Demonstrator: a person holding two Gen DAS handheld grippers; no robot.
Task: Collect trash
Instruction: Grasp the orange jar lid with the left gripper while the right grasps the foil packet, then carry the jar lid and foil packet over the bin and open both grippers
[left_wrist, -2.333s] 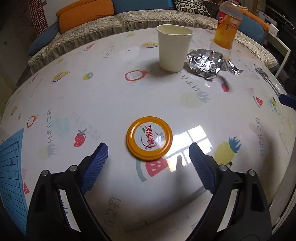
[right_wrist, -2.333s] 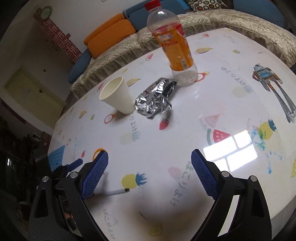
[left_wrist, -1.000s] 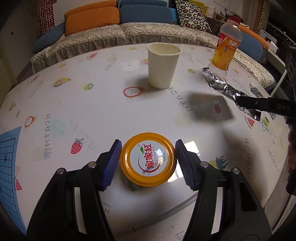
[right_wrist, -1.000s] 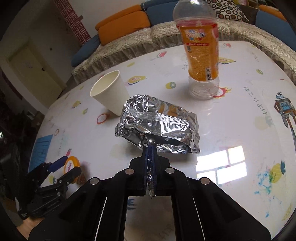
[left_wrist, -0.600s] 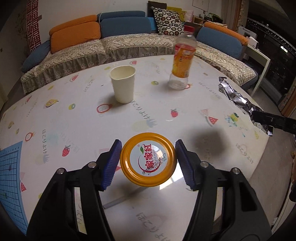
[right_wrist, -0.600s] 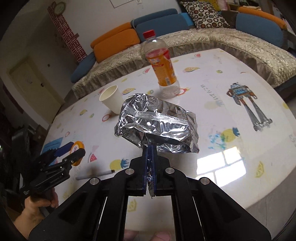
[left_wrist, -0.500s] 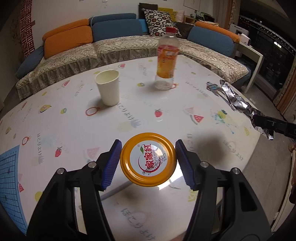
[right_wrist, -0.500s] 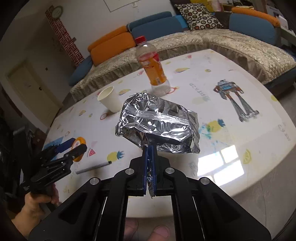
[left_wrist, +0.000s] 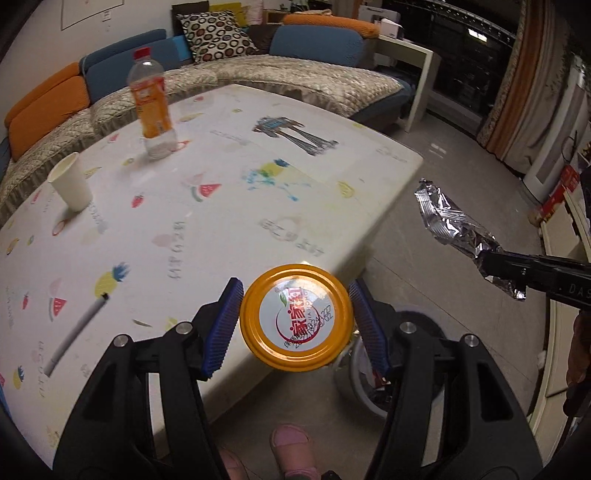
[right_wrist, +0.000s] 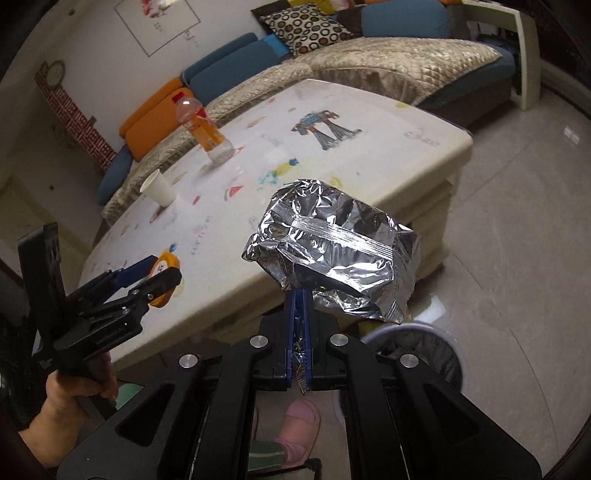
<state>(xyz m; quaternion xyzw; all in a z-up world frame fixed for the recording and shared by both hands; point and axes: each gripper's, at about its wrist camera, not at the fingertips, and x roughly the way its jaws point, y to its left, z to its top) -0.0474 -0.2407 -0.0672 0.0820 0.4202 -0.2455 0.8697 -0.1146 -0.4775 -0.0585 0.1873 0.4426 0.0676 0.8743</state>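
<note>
The left gripper (left_wrist: 295, 319) is clamped on the orange lid (left_wrist: 296, 317) by its rim, table (left_wrist: 221, 206) ahead and left. The right gripper (right_wrist: 300, 295) – jaws together – pinches the foil bag (right_wrist: 334, 254) by its edge, with the bin (right_wrist: 424, 350) just below-right.
</note>
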